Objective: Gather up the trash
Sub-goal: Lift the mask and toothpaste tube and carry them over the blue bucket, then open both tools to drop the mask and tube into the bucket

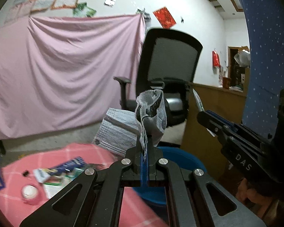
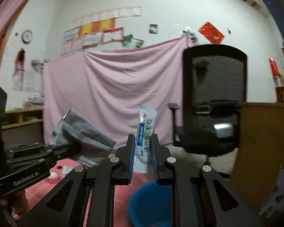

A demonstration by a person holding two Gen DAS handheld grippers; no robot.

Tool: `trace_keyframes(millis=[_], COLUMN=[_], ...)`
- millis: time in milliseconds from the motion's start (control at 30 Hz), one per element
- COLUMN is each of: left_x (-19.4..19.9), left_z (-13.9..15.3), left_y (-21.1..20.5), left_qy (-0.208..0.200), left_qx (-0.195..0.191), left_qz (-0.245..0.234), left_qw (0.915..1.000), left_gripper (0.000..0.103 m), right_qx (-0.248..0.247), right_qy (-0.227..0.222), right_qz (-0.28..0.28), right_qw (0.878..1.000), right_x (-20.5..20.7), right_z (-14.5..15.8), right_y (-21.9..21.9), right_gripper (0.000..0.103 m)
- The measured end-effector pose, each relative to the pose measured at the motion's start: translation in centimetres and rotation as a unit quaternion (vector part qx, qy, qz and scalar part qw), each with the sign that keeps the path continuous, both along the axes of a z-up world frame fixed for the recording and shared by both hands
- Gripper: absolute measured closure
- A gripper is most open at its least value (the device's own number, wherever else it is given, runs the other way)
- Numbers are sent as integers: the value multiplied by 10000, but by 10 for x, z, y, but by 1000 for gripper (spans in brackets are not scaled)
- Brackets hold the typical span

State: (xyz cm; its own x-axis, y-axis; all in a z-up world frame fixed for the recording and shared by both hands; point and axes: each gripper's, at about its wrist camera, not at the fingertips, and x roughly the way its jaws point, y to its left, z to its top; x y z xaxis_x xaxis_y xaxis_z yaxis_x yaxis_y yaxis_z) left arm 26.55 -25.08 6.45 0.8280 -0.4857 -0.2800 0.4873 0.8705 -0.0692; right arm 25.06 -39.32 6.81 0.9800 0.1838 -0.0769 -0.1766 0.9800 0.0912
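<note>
My left gripper point(image 1: 144, 141) is shut on a crumpled grey face mask point(image 1: 151, 111), held up above the blue bin point(image 1: 181, 160). The mask also shows at the left of the right wrist view point(image 2: 85, 134). My right gripper point(image 2: 143, 141) is shut on a white and blue medicine sachet point(image 2: 144, 132), upright, above the blue bin point(image 2: 151, 202). The right gripper shows at the right of the left wrist view point(image 1: 200, 111), with the sachet point(image 1: 197, 99) sticking up from it. Leaflets and wrappers point(image 1: 62, 172) lie on the pink table point(image 1: 47, 157).
A small round pink and white jar point(image 1: 30, 193) stands on the table by the leaflets. A black office chair point(image 1: 170, 71) stands behind the bin, a wooden desk point(image 1: 217, 102) to its right. A pink sheet point(image 1: 66, 71) hangs on the wall.
</note>
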Motion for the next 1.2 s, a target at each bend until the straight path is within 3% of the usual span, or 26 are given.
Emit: trace_keyframes(millis=[200, 333, 767, 867, 933, 1133, 1200], left_x=[33, 51, 80, 84, 86, 80, 76], left_z=[-17, -27, -52, -56, -57, -53, -50], left_y=[-30, -36, -50, -49, -47, -33, -27], left_qy=[711, 1141, 2038, 2172, 2198, 2069, 1967], left_qx=[110, 91, 420, 465, 462, 316, 256], left_qz=[-51, -56, -4, 10, 44, 219, 316], left_qw=[9974, 9934, 9781, 9750, 9744, 9776, 9796], left_gripper=[103, 103, 101, 94, 81, 68, 64], right_qx=[465, 514, 960, 989, 1011, 1117, 1135], right_qy=[583, 921, 1730, 1839, 1922, 2086, 2103], right_qz=[-50, -113, -257, -301, -340, -380, -400], right_qw=[9972, 9944, 9799, 9775, 9755, 9709, 9702], right_x=[21, 33, 52, 55, 56, 60, 60], right_z=[-20, -34, -58, -61, -63, -68, -68], right_y=[-27, -34, -61, -63, -65, -73, -74], right_gripper=[88, 88, 87, 86, 85, 85, 78])
